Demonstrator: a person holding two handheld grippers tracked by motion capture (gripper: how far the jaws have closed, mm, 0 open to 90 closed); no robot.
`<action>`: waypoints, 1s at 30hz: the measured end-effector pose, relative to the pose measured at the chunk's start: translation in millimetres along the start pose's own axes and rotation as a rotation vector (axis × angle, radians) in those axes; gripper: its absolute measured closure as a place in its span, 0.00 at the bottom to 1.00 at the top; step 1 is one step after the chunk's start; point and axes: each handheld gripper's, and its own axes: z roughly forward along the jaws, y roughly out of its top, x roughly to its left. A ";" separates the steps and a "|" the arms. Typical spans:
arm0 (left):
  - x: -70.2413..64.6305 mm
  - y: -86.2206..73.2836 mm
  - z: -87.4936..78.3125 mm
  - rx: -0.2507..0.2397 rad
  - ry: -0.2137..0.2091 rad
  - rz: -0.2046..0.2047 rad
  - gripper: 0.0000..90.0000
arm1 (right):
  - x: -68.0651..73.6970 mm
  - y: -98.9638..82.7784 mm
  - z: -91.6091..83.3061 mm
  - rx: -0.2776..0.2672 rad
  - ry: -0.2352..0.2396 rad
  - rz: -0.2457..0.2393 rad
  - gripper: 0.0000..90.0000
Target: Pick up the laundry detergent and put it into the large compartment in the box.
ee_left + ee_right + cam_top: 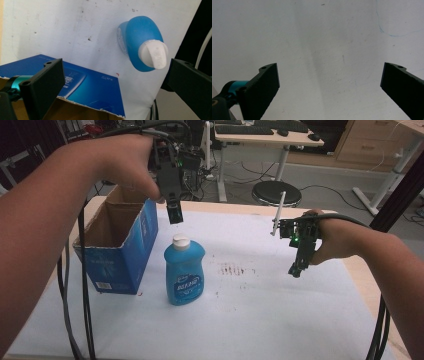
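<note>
- The left hand-held gripper (174,213) hangs above the white-covered bench (280,310), jaws spread wide with nothing between them.
- Just below it, at its 6 o'clock, the blue plastic bottle with a white cap (184,270) stands upright.
- An open blue cardboard box (120,245) sits just beside the bottle, at its 9 o'clock.
- The right hand-held gripper (296,268), at the bottle's 3 o'clock and well apart, is also wide open and empty over bare bench.

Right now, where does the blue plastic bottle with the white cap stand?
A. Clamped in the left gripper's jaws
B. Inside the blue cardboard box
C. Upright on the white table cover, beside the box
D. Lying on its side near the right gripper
C: the blue plastic bottle with the white cap stands upright on the white table cover, just right of the open blue cardboard box, with the left gripper open above it.
</note>
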 end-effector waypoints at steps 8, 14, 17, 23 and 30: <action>-18.5 2.7 -4.2 -0.019 -0.013 0.017 0.02 | 0.0 -1.4 -1.3 -0.008 -0.002 0.000 0.01; -25.8 3.4 -2.3 -0.025 -0.040 -0.005 0.02 | 2.7 -1.3 -3.2 -0.011 -0.007 -0.007 0.01; -28.3 1.6 -0.5 -0.038 -0.045 -0.014 0.02 | 4.6 -1.2 -4.4 -0.012 -0.010 -0.005 0.01; -31.3 -2.8 8.7 -0.078 -0.062 -0.051 0.02 | 6.1 -2.2 -6.1 -0.016 -0.011 0.000 0.01; -32.1 -4.7 22.1 -0.066 -0.065 -0.072 0.02 | 6.4 -2.1 -6.5 -0.022 -0.008 0.002 0.01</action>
